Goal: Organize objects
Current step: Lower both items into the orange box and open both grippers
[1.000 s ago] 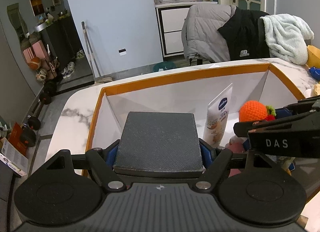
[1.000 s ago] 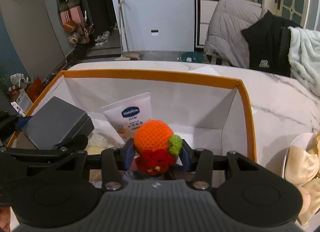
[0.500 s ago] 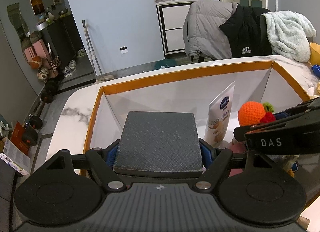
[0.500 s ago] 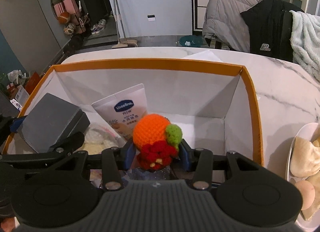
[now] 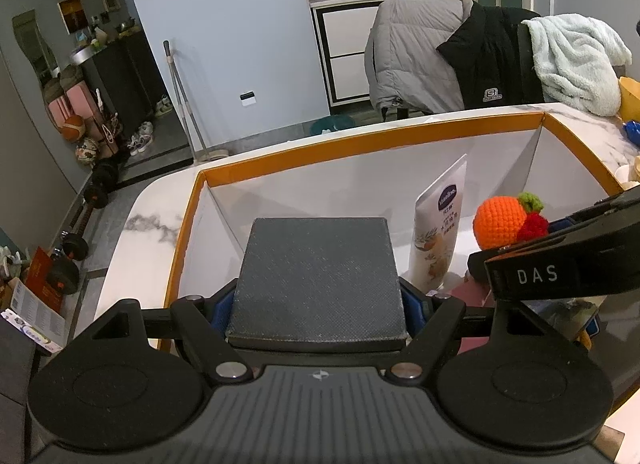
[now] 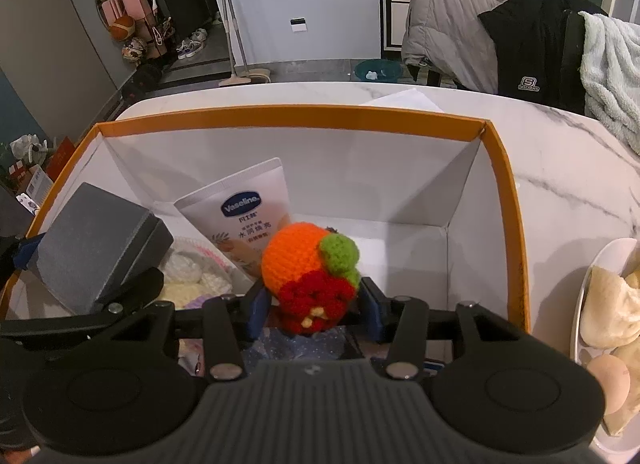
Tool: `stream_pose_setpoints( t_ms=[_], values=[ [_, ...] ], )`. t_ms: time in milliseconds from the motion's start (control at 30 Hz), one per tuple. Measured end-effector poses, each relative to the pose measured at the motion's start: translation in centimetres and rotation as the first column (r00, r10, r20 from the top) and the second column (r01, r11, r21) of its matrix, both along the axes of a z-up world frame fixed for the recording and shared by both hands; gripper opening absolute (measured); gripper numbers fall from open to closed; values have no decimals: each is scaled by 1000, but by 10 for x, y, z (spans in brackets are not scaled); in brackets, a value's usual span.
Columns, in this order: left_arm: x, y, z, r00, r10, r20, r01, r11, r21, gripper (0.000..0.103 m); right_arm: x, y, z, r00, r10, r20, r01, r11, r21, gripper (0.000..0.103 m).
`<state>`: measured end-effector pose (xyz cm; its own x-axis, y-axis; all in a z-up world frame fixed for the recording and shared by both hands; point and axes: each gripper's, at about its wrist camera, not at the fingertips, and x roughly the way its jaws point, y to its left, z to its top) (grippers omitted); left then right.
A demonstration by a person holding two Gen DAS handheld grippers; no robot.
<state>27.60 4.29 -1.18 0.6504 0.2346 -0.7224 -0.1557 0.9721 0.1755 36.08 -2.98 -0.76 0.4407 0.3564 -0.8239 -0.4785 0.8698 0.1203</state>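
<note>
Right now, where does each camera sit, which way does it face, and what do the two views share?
Left wrist: on the left gripper, looking forward and down into the box; its fingers clamp the grey case; the right gripper enters at right.
Right wrist: on the right gripper, looking forward and down into the same box; its fingers clamp the knitted toy; the left gripper shows at left.
Shared: box, case, toy, Vaseline tube, jackets behind.

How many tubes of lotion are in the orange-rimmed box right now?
1. A white Vaseline tube stands tilted against the back of the box, between the dark grey case and the crocheted orange. Others may lie hidden beneath the tongs.
</note>
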Motion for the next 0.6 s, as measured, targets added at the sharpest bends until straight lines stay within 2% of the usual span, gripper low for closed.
stream_pose_setpoints(
  t_ms=[233, 467, 600],
  values=[
    [-1, 2, 0, 1000, 9, 3, -9, 1000, -28, 91, 1, -2, -1, 1000, -11, -3, 11, 1000, 11, 51],
    [-1, 5, 0, 1000, 14, -17, -15, 999, -46, 92, 3, -4, -2, 999, -29, -27, 29, 999, 18, 59],
    [-2, 6, 1, 1000, 10, -23, -12, 998, -67, 93, -4, -3, 1, 1000, -19, 25, 19, 1000, 14, 59]
  ],
)
